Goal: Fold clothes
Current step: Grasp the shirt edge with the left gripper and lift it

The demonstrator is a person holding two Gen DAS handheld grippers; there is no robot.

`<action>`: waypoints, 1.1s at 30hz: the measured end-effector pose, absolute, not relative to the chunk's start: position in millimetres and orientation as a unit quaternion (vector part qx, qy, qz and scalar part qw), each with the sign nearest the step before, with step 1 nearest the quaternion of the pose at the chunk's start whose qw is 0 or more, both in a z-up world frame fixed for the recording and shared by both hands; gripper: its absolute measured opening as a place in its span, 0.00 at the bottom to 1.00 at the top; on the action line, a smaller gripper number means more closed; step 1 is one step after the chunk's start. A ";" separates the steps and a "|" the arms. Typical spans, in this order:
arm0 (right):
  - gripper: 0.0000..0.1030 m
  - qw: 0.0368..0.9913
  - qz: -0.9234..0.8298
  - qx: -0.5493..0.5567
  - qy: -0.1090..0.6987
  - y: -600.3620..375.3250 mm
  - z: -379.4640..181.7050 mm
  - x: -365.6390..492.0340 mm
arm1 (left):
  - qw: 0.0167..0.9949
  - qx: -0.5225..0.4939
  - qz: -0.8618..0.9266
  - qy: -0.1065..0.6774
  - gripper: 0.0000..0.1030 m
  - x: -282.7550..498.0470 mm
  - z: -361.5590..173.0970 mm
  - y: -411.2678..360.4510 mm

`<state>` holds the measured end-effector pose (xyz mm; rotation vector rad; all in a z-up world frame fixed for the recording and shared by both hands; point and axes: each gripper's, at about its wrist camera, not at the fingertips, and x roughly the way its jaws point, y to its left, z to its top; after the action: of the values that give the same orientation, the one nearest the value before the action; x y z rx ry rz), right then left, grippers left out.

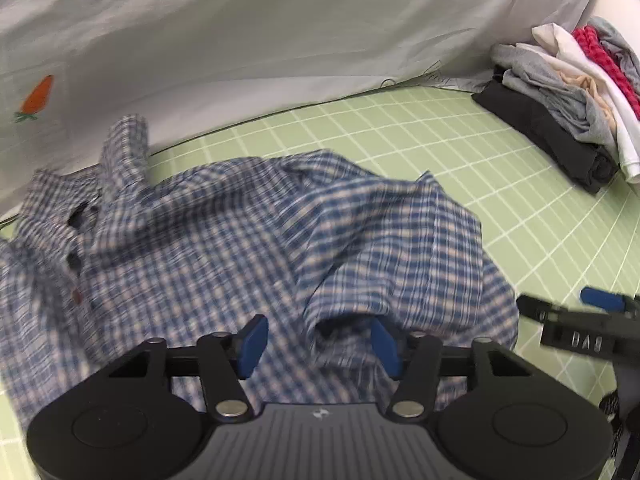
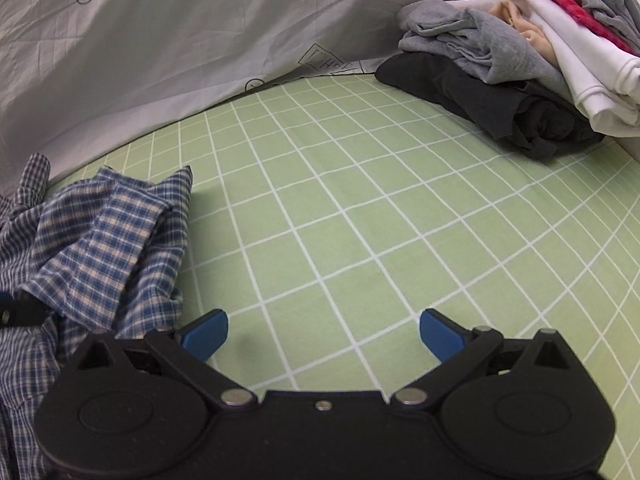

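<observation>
A crumpled blue-and-white checked shirt (image 1: 240, 240) lies on the green grid mat (image 1: 500, 184). My left gripper (image 1: 318, 344) hovers low over its near part, fingers spread wide, with rumpled cloth lying between and under them; a fold drapes over the right fingertip (image 1: 384, 340). The right gripper (image 1: 588, 320) shows at the right edge of the left wrist view, beside the shirt's hem. In the right wrist view the right gripper (image 2: 324, 336) stands open over bare mat (image 2: 360, 200), nothing between its fingers, with the shirt (image 2: 104, 240) to its left.
A pile of folded and loose clothes, black, grey, white and red (image 2: 520, 60), sits at the back right of the mat (image 1: 580, 92). A wrinkled white sheet (image 1: 280, 28) with a carrot print (image 1: 38, 96) rises behind the mat.
</observation>
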<state>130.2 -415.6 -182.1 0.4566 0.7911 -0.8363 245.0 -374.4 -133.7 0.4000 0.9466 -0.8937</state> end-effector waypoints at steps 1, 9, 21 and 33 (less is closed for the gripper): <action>1.00 0.814 -0.392 0.213 0.373 -415.3 -183.0 130.5 | 0.776 0.182 -0.413 0.441 0.14 247.2 -136.2 -376.2; 1.00 0.822 -0.383 0.183 0.379 -399.9 -172.5 135.8 | 0.831 0.107 -0.373 0.399 0.03 264.4 -93.7 -330.4; 1.00 0.857 -0.328 0.130 0.376 -318.8 -136.4 130.6 | 0.925 -0.008 -0.199 0.323 0.03 308.3 -16.3 -148.1; 1.00 0.856 -0.318 0.112 0.391 -229.4 -123.3 92.0 | 0.893 -0.050 -0.132 0.426 0.68 263.6 -67.5 -52.6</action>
<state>92.0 -229.4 -123.3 0.2359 0.8209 -0.6691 263.6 -52.6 -67.5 -0.1040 0.8844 -0.2740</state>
